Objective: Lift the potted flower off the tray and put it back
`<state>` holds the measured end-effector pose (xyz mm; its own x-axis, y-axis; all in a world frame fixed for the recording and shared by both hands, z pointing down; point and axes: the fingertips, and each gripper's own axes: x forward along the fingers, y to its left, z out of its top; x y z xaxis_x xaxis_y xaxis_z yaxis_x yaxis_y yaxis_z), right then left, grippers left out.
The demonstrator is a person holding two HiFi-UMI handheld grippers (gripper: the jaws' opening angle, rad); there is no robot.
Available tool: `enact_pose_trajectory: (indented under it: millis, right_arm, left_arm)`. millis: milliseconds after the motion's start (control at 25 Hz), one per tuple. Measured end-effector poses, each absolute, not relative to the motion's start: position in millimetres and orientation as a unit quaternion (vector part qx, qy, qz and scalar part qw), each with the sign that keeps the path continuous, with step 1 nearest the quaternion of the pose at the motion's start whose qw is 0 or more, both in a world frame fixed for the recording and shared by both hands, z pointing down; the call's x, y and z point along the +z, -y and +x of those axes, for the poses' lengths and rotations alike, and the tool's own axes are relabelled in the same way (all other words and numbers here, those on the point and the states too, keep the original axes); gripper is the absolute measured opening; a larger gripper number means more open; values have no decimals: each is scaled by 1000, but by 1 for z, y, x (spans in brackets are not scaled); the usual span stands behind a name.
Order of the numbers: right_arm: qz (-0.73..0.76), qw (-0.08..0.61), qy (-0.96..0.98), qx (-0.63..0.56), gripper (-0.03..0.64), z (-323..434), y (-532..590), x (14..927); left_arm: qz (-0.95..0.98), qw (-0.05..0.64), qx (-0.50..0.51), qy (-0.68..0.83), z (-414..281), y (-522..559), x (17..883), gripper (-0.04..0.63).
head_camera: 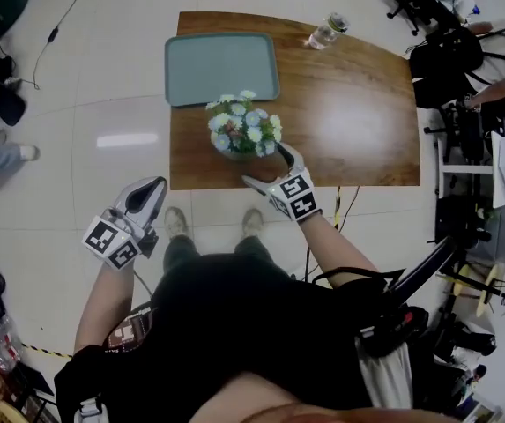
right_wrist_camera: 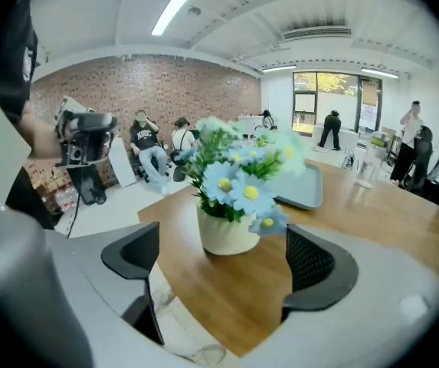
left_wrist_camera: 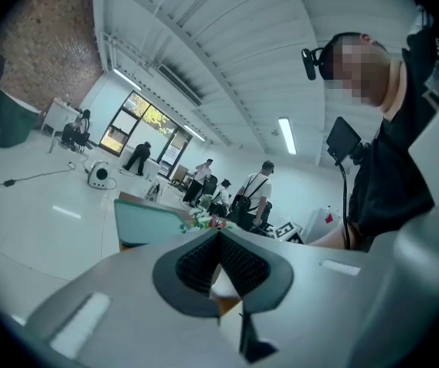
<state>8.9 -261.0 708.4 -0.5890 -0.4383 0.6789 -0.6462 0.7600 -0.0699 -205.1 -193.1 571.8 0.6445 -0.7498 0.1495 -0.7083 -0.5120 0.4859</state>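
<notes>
The potted flower [head_camera: 243, 133], blue and white blooms in a cream pot, stands on the wooden table [head_camera: 349, 122] near its front edge, off the grey-green tray [head_camera: 221, 67] behind it. My right gripper [head_camera: 267, 165] is open just in front of the pot, a jaw on either side of the pot's near face and not touching it. In the right gripper view the pot [right_wrist_camera: 230, 225] sits just beyond the two pads [right_wrist_camera: 319, 263], with the tray [right_wrist_camera: 303, 186] behind. My left gripper [head_camera: 146, 196] hangs over the floor left of the table, shut and empty. Its view shows the tray [left_wrist_camera: 146, 225] and flowers [left_wrist_camera: 204, 221] far off.
A clear plastic bottle [head_camera: 327, 31] lies at the table's far edge, right of the tray. Office chairs and seated people [head_camera: 490, 69] crowd the right side. Cables run across the tiled floor [head_camera: 76, 148]. The person's feet stand below the table's front edge.
</notes>
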Motion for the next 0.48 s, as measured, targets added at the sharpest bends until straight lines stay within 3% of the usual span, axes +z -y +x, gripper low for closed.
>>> enact_pose_trajectory:
  millis: [280, 480]
  right_arm:
    - [321, 180, 913, 176, 387, 60, 229, 564]
    - [299, 73, 942, 134, 217, 71, 217, 465]
  left_arm:
    - [878, 198, -80, 429, -212, 183, 478, -9]
    - [885, 157, -103, 427, -212, 179, 430, -9]
